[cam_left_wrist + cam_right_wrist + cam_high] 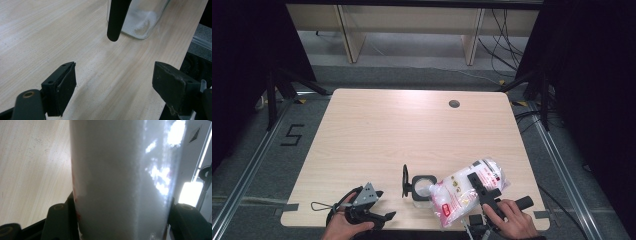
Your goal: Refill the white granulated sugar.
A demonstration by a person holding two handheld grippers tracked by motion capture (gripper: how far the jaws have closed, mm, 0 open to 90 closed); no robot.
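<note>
From above, the right claw [484, 192] clamps a soft, slippery bag [462, 192], tipped into the jar [422, 190] near the bench [412, 130] front edge. Left claw [113, 82] camera: jaws wide, empty. Right claw camera: bag's white middle pinched; grip there, gently.

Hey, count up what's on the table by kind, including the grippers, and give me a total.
Grippers: 2, left gripper and right gripper
Plastic bags of white granules: 1, bag
Clear jars: 1, jar
Black jar lids: 1, lid
Total: 5
</note>
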